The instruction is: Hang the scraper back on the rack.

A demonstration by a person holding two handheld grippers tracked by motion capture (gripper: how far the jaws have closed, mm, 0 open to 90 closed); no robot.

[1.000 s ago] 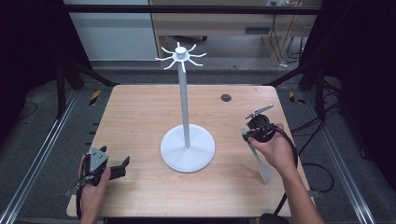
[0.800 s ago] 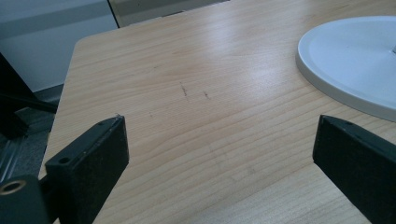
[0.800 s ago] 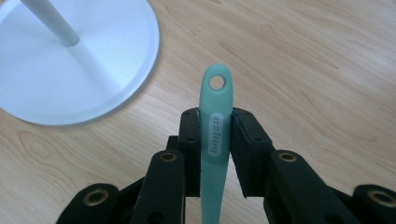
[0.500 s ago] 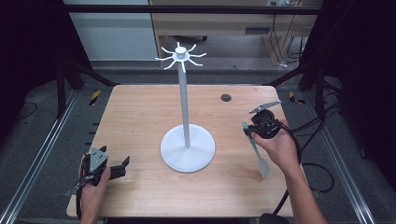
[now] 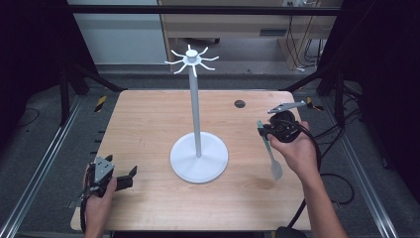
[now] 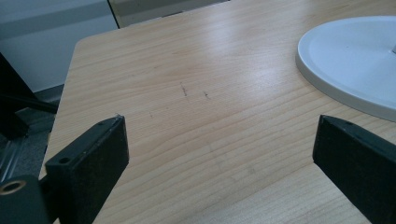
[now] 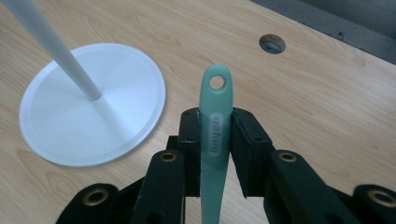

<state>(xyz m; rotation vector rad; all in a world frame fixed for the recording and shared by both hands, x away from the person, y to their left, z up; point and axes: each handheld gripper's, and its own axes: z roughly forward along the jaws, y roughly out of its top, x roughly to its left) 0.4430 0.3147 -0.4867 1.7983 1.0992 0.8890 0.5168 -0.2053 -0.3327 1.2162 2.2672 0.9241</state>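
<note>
Spoon (image 7: 215, 135): pinched by its handle in the right gripper (image 5: 267, 130), lifted off the table (image 5: 148, 124) right of the stand (image 5: 196, 114), its hanging hole free, hooks (image 5: 190, 60) bare, hanging apparently pending; left gripper (image 5: 121, 179) spread, empty, resting.

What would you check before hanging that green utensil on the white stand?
1. Right gripper clamped on the green utensil: ok.
2. Hanging hole at the handle's end free of the jaws: ok.
3. Stand upright, hooks bare: ok.
4. Left gripper open, apart from the stand's base: ok.
5. Whether the hole fits over a hook: cannot tell.
</note>
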